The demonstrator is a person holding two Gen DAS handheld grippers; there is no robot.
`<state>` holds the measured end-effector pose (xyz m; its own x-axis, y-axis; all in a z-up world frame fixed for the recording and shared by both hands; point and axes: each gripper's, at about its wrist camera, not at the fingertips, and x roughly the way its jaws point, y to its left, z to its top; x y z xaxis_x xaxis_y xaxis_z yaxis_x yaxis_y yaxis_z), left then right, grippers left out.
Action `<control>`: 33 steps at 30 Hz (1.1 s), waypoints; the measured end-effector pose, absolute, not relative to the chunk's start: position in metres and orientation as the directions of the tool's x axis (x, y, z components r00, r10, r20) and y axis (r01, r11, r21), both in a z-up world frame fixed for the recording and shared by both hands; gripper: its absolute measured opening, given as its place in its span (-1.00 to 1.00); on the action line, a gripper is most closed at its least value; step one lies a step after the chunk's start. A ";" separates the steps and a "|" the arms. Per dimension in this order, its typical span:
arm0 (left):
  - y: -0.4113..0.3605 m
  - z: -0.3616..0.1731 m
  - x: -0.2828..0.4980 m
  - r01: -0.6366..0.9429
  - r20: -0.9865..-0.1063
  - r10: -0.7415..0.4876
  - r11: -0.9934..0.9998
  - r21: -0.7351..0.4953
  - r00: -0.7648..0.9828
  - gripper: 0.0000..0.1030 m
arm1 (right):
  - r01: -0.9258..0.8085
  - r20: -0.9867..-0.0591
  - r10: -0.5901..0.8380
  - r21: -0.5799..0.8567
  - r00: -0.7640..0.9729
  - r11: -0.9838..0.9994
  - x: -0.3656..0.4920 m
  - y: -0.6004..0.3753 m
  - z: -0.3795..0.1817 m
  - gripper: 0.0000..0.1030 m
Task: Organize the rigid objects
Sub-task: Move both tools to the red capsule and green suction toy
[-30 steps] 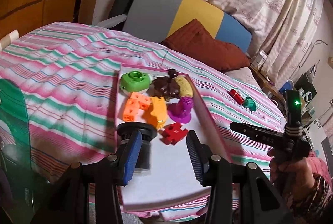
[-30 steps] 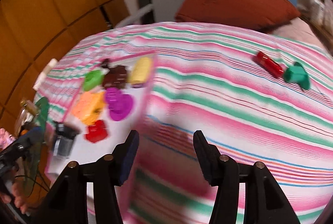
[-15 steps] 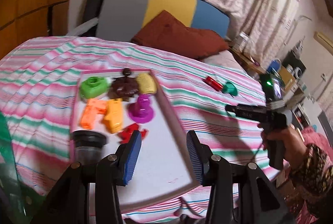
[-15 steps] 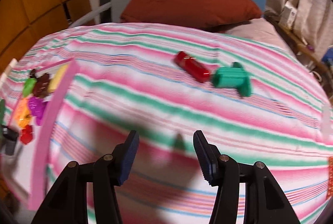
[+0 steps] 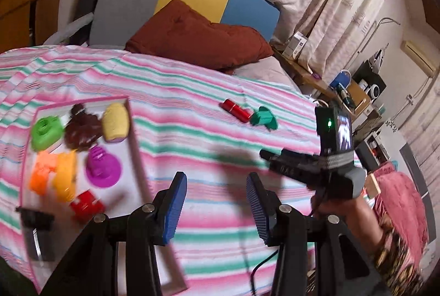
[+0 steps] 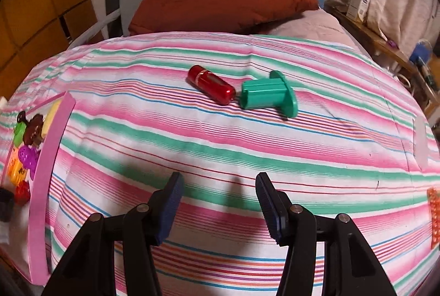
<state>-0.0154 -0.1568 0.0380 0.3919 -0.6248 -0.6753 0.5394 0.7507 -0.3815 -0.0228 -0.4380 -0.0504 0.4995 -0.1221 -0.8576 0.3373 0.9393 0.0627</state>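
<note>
Left wrist view: left gripper (image 5: pixel 217 202) jaws apart, empty, beside pink tray (image 5: pixel 136 147) holding toys. Right wrist view: right gripper (image 6: pixel 218 204) jaws apart, empty; red cylinder (image 6: pixel 211 84) touching green spool (image 6: pixel 268 97) on striped cloth (image 6: pixel 220 147) ahead.

The left wrist view looks forward over the striped bedcover (image 5: pixel 192 114) from near its front edge, with the pink tray (image 5: pixel 134 136) close at left. The right wrist view faces the same way from further right, closer to the red cylinder (image 6: pixel 211 85) and green spool (image 6: pixel 268 95), which both views share.
</note>
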 end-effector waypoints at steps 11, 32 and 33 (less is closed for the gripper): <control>-0.241 0.033 0.022 0.504 -0.714 -0.616 0.757 -0.417 0.335 -0.11 | 0.413 -0.861 -0.158 0.065 0.483 0.908 -0.025 -0.460 -0.047 0.13; -0.371 -0.027 0.118 0.315 -0.822 -0.489 0.861 -0.400 0.294 -0.03 | 0.607 -0.863 -0.154 0.200 0.481 0.769 -0.045 -0.524 -0.045 0.15; -0.374 -0.028 0.123 0.301 -0.821 -0.484 0.866 -0.400 0.302 -0.03 | 0.608 -0.862 -0.151 0.207 0.484 0.766 -0.045 -0.525 -0.044 0.15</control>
<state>0.1233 -0.3737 -0.0283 0.3016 -0.4841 -0.8214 0.3006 0.8659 -0.3999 -0.0455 -0.5247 -0.0441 0.4836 -0.1505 -0.8622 0.6083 0.7661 0.2074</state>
